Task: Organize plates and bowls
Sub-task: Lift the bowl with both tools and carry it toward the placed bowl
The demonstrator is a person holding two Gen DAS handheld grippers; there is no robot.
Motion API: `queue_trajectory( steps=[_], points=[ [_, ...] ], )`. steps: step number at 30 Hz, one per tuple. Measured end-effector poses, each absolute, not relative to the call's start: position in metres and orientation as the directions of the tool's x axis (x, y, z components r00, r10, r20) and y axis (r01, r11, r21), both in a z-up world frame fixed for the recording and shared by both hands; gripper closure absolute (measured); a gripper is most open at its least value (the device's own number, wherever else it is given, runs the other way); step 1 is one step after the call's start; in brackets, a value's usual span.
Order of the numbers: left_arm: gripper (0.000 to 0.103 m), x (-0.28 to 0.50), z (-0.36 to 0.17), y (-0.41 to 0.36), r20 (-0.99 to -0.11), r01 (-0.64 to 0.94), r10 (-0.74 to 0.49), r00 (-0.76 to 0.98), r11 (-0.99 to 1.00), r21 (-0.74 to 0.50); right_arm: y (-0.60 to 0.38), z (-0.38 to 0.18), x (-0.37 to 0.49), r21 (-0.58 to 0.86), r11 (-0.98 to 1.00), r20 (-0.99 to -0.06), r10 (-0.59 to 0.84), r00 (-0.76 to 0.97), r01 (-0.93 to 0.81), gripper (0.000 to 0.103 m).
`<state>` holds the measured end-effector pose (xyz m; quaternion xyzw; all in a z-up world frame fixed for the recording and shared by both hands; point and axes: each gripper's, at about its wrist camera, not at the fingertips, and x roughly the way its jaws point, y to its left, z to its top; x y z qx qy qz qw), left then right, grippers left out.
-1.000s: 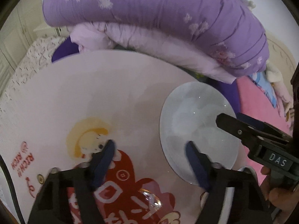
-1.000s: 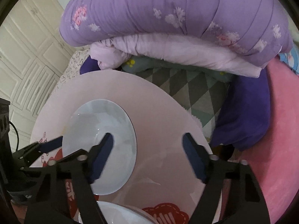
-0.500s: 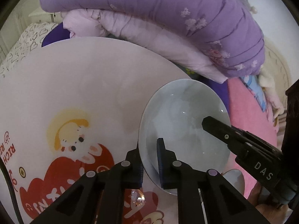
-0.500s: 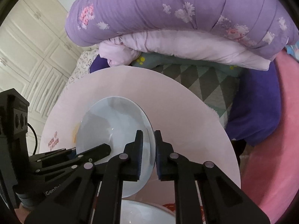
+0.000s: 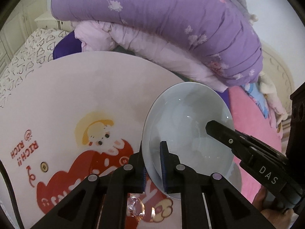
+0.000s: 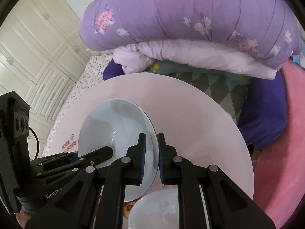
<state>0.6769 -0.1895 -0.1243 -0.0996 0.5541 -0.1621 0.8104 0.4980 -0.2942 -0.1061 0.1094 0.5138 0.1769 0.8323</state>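
A pale blue plate [image 5: 188, 126] hangs above the round pink table [image 5: 80, 87], held from both sides. My left gripper [image 5: 152, 152] is shut on its left rim. My right gripper [image 6: 151, 145] is shut on the opposite rim of the same pale blue plate [image 6: 114, 126]. In the left wrist view the right gripper's fingers [image 5: 225, 133] reach over the plate from the right. In the right wrist view the left gripper's fingers [image 6: 101, 152] reach over it from the left. A white bowl [image 6: 158, 208] sits on the table just below my right gripper.
Folded purple and lilac quilts [image 5: 171, 30] are piled behind the table. A pink blanket [image 6: 282, 152] lies to the right, a dark purple cushion [image 6: 265, 114] beside it. White cupboard doors [image 6: 38, 47] stand at the left. A small clear faceted object [image 5: 136, 207] lies on the table's cartoon print.
Both grippers went from open to shut on opposite rims of the blue plate. The plate has since come up off the table with them.
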Motion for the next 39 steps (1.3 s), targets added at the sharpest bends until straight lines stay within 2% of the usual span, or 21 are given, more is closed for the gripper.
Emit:
queue_trajectory(
  steps=[18, 29, 39],
  points=[
    [0.094, 0.533, -0.020, -0.130, -0.769, 0.246, -0.462, 0.442, 0.887, -0.391, -0.289, -0.017, 0.392, 0.309, 0.919, -0.733, 0.395, 0.554, -0.245, 0.091],
    [0.094, 0.463, -0.014, -0.110, -0.784, 0.278, -0.491, 0.380, 0.869, -0.409, -0.284, -0.016, 0.321, 0.305, 0.918, -0.738, 0.396, 0.547, -0.253, 0.091],
    [0.094, 0.417, -0.026, -0.105, -0.831, 0.325, -0.469, 0.298, 0.869, -0.374, -0.277, -0.042, 0.269, 0.309, 0.912, -0.772, 0.406, 0.489, -0.268, 0.091]
  ],
)
